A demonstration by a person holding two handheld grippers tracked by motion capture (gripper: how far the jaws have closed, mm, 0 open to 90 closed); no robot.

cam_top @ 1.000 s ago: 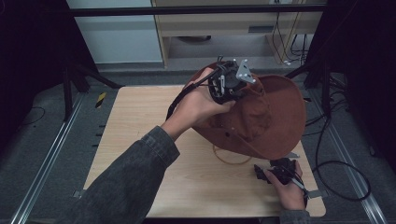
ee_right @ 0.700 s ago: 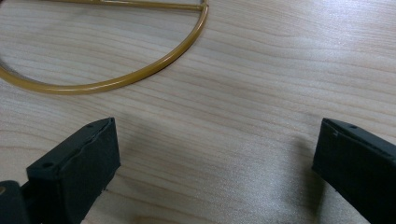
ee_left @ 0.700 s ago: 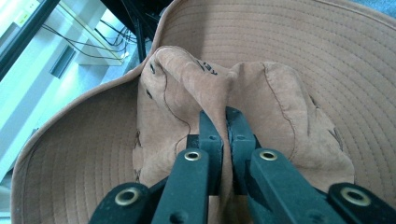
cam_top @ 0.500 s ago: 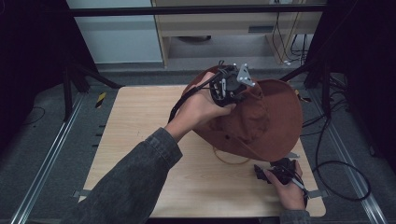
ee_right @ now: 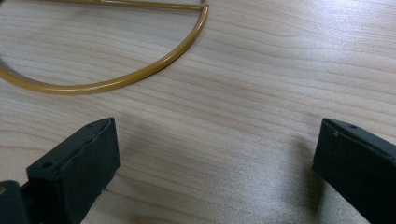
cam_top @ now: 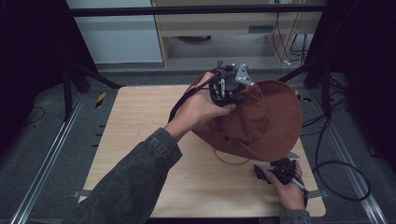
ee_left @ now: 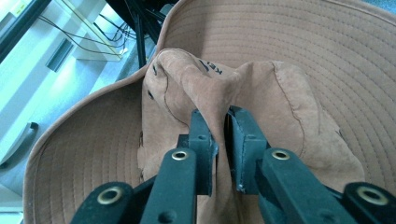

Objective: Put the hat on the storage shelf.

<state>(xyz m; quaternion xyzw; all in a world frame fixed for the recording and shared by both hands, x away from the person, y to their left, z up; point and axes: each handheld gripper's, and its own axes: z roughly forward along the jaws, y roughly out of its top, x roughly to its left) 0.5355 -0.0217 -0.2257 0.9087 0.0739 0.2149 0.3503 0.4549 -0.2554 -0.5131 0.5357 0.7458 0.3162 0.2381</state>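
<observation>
A brown wide-brimmed hat (cam_top: 261, 121) is tilted up over the right half of the wooden table (cam_top: 140, 140). My left gripper (cam_top: 227, 88) is shut on a fold of the hat's crown (ee_left: 219, 93), which is pinched between the two black jaws. The stitched brim (ee_left: 299, 42) curves around behind the crown. A tan chin cord (cam_top: 229, 160) hangs from the hat and loops on the table (ee_right: 116, 79). My right gripper (cam_top: 275, 171) rests low near the table's front right, open, with bare wood between its fingers (ee_right: 79, 163).
A dark-sleeved forearm (cam_top: 135, 177) crosses the table from the bottom left. Black cables (cam_top: 336, 163) trail off the table's right side. Metal rails (cam_top: 46, 154) flank the table, and a shelf unit (cam_top: 224, 23) stands behind it.
The left gripper and hat shifted only slightly; the hat stays lifted. The right gripper has stayed in place.
</observation>
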